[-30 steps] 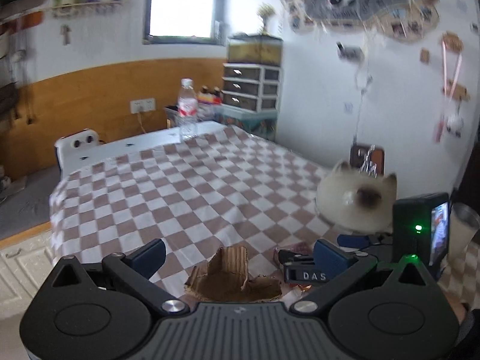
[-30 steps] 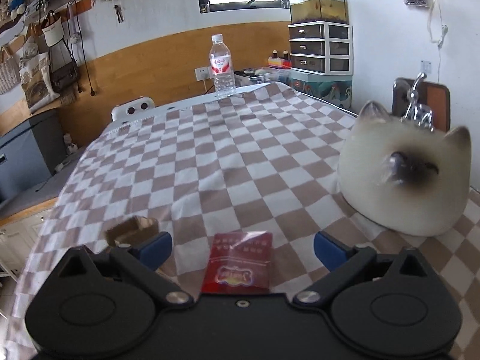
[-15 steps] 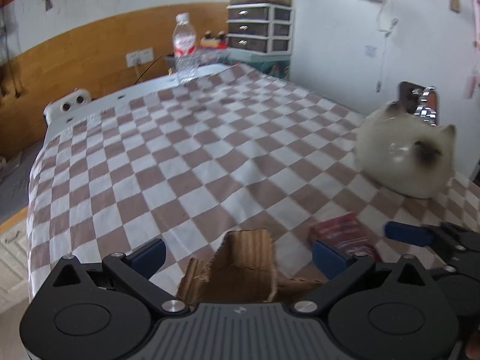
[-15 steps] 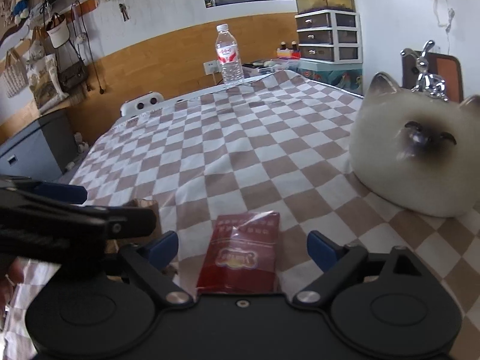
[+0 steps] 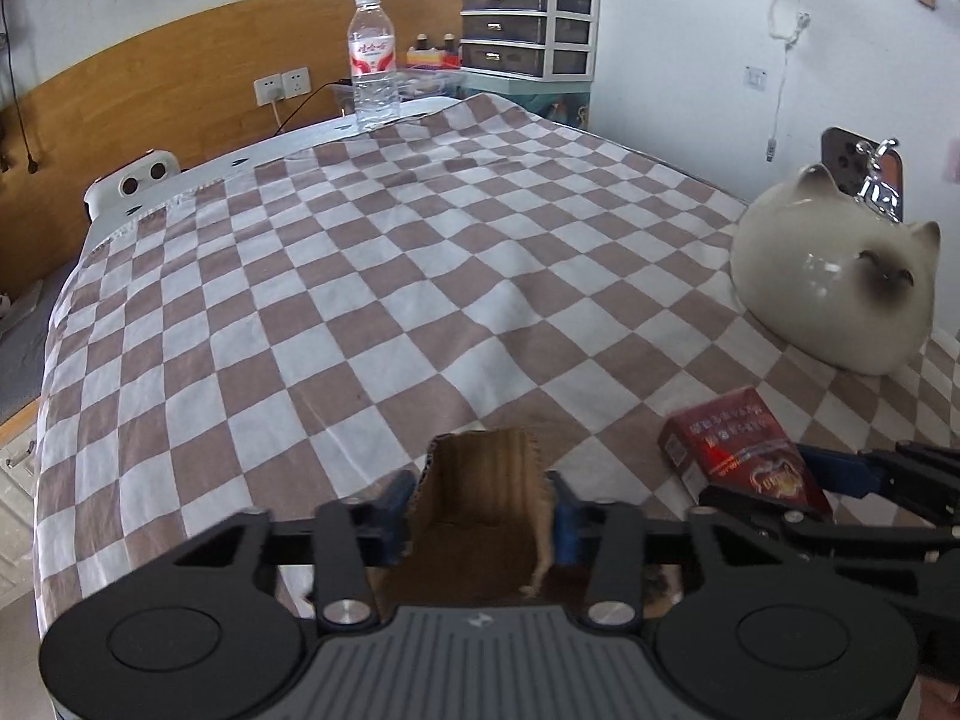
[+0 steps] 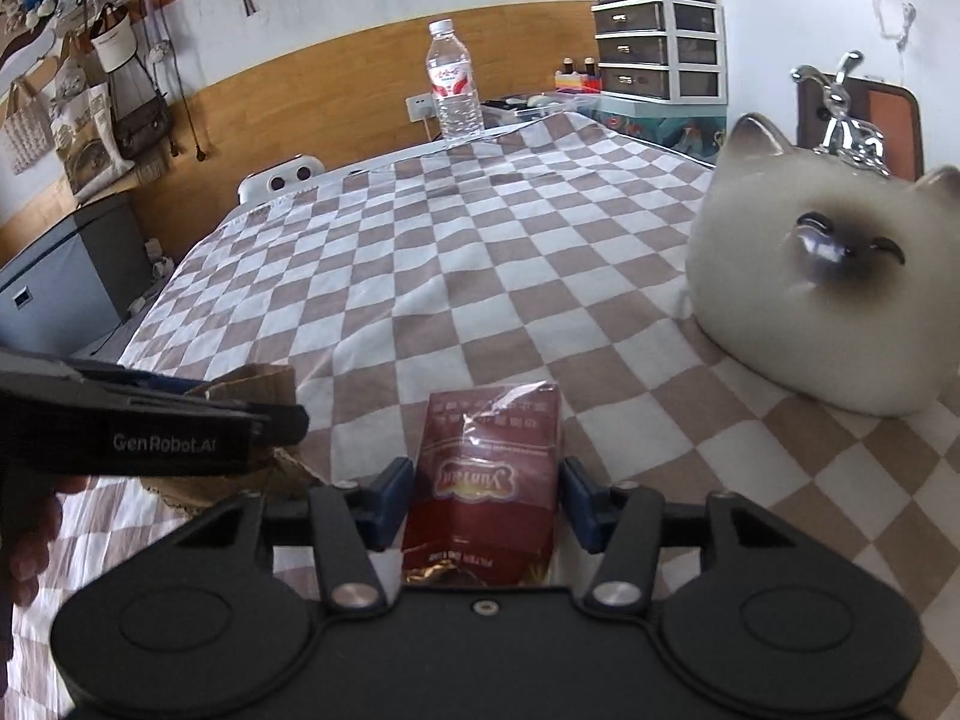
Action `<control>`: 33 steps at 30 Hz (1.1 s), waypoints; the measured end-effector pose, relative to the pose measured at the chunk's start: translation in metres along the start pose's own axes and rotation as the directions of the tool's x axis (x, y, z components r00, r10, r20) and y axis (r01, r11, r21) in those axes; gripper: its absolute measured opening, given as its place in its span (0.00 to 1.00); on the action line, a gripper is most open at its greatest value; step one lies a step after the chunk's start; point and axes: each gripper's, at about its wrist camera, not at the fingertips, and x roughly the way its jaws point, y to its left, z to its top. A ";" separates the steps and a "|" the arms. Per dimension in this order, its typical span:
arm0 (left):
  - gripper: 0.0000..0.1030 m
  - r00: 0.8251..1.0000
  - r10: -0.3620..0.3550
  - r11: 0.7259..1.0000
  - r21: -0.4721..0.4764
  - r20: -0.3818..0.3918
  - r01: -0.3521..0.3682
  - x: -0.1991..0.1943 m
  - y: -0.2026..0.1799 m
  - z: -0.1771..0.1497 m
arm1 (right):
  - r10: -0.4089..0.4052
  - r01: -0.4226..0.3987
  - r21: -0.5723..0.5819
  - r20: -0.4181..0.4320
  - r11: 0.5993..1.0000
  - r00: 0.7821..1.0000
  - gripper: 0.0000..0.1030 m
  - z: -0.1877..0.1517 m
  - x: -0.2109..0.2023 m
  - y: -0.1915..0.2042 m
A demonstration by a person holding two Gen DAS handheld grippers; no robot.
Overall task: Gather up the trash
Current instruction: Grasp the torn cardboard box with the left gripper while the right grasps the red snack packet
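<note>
Both jaws are being closed: left gripper [image 5: 480,501] around cardboard scrap [image 5: 483,483], right gripper [image 6: 486,498] around red packet [image 6: 489,468]; lifting is required next.

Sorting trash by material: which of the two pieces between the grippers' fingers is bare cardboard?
The torn brown cardboard piece, between the closing left gripper's fingers. The red cigarette pack in the right gripper is printed and film-wrapped.

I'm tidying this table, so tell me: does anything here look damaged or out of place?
Yes. A torn scrap of cardboard with ragged edges lies on the checked tablecloth, between the closing left tongs. Beside it, a crumpled red packet sits between the closing right tongs. The ceramic cat and water bottle stand upright and look undamaged.
</note>
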 end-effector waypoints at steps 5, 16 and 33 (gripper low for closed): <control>0.38 1.000 0.010 1.000 -0.017 0.016 -0.009 -0.008 0.000 -0.006 | 0.000 0.000 0.011 0.015 1.000 1.000 0.52 0.000 -0.002 -0.002; 0.36 0.990 0.054 0.997 -0.065 0.131 -0.046 -0.053 0.006 -0.024 | 0.057 -0.058 0.010 0.059 0.998 0.997 0.51 -0.002 -0.014 0.004; 0.58 0.990 0.070 0.996 0.038 0.120 -0.075 -0.039 0.008 -0.053 | 0.067 -0.068 0.012 0.075 0.998 0.995 0.51 -0.007 -0.020 0.007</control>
